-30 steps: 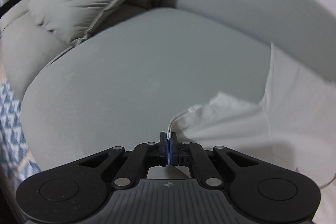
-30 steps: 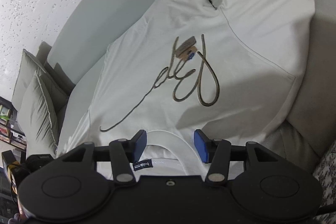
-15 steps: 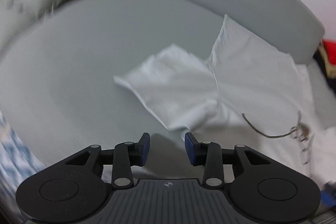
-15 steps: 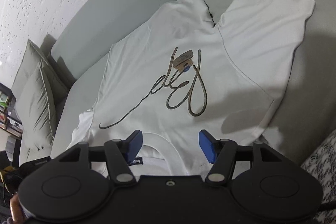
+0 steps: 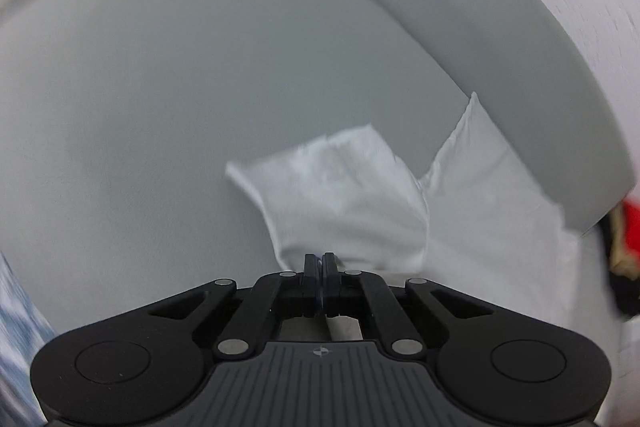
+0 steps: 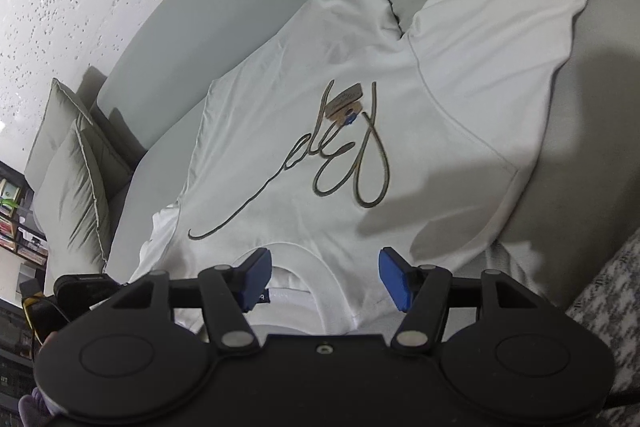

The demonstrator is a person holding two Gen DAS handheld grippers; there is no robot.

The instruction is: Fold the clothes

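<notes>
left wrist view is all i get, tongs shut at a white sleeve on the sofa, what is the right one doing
observer: The right tongs are open over the collar, holding nothing.
operator: is the shirt face up
observer: Yes, the white shirt lies front up, with a cursive print across its chest.
operator: anything lying on it
observer: A small paper tag lies on the print.
</notes>
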